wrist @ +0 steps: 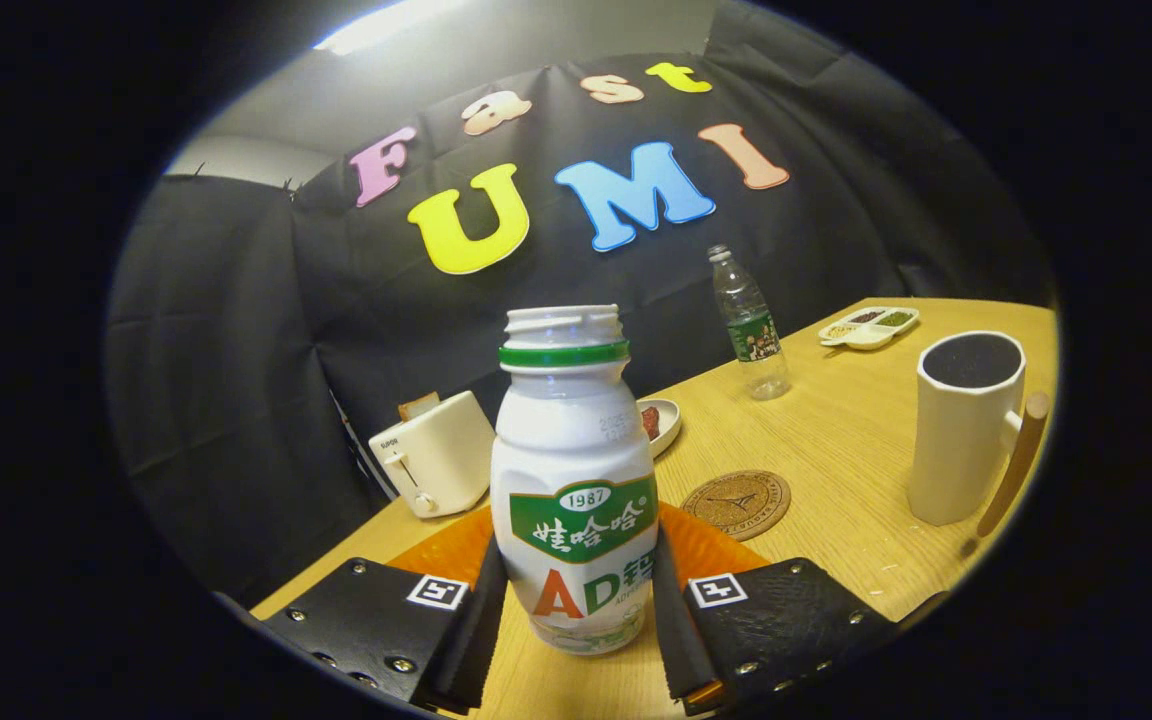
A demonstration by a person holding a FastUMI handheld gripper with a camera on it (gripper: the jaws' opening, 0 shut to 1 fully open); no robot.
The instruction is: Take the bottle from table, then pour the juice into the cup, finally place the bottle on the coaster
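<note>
Gripper closed around the bottle, both fingers pressed on its lower sides; bottle upright between them, cap off, base looks at or just off the counter. Coaster just beyond the fingers at 1 o'clock. Cup at 2 o'clock, further out, handle on its far right side. Toaster at 11, small dish behind the bottle, water bottle and divided tray far back at 1.

Risks: open mouth, so any early tilt on the way to the cup likely spills. Grip sits low on a smooth waisted body; could slip or pivot when tipped. Narrow cup mouth, easy to overshoot.
</note>
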